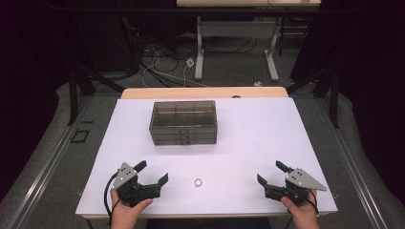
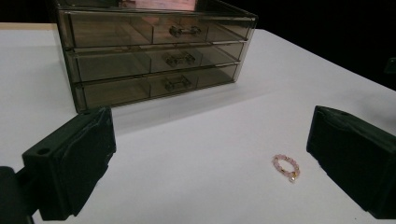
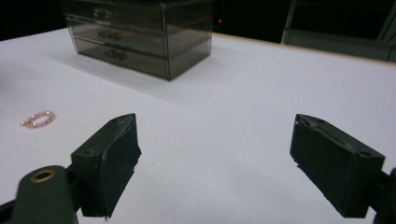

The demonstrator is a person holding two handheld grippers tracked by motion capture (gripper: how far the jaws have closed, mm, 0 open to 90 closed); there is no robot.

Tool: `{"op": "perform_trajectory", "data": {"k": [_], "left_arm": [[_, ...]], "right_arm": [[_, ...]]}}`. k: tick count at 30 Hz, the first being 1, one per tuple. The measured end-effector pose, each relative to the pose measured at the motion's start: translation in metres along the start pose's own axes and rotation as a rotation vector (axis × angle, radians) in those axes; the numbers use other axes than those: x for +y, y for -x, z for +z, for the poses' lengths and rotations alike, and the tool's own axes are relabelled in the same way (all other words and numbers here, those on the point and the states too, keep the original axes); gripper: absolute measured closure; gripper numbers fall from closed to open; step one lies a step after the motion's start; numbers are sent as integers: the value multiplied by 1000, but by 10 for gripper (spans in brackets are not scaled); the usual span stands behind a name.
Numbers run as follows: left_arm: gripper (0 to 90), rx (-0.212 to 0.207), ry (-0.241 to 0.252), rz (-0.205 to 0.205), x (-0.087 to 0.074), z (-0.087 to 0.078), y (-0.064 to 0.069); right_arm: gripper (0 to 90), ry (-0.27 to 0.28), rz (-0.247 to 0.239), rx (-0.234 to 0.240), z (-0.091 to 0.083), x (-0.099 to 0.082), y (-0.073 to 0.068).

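A smoky see-through chest of three drawers (image 1: 184, 122) stands at the back middle of the white table (image 1: 248, 138); all its drawers look closed (image 2: 154, 56) (image 3: 140, 37). A small pink bead ring (image 1: 198, 182) lies flat near the front edge, between the two grippers (image 2: 286, 166) (image 3: 38, 119). My left gripper (image 1: 153, 172) rests at the front left, open, with nothing between its jaws. My right gripper (image 1: 271, 173) rests at the front right, open too and holding nothing. In the left gripper view the ring lies just inside the right jaw.
A wooden strip (image 1: 205, 92) runs along the table's far edge. Beyond it stand the grey legs of another desk (image 1: 199, 57) and loose cables (image 1: 162, 67) on the floor. Black stand legs (image 1: 74, 90) flank the table on both sides.
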State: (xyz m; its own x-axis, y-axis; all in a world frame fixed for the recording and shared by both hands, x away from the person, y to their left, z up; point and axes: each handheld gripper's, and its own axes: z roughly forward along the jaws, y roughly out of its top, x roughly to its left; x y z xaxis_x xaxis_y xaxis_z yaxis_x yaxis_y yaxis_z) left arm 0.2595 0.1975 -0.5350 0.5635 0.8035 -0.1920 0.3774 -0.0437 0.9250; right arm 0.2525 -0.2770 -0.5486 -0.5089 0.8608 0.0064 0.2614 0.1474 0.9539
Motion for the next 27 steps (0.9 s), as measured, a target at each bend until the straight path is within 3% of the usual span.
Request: {"op": "perform_trajectory", "data": {"k": [3,6,9,12,17,23,25,27], "left_arm": [[15,12,6,6,-1,2,0],[15,15,-8,0,-2,1,0],[17,20,-21,-24,-5,1,0],[116,25,-32,-53,-5,2,-1],[90,30,-17,-98,-6,7,-2],[86,35,-21,-85,-5,10,1],[87,45,-34,-63,-4,12,2],[88,42,-39,-71,-2,16,3]], "right_arm": [[150,31,64,8,0,1,4],[149,34,54,10,0,1,4],[149,27,75,26,3,1,2],[149,13,77,45,7,1,-1],[149,4,57,68,10,1,-6],[148,7,45,75,9,0,-8],[148,10,54,75,8,0,-7],[148,4,53,74,7,-1,-6]]}}
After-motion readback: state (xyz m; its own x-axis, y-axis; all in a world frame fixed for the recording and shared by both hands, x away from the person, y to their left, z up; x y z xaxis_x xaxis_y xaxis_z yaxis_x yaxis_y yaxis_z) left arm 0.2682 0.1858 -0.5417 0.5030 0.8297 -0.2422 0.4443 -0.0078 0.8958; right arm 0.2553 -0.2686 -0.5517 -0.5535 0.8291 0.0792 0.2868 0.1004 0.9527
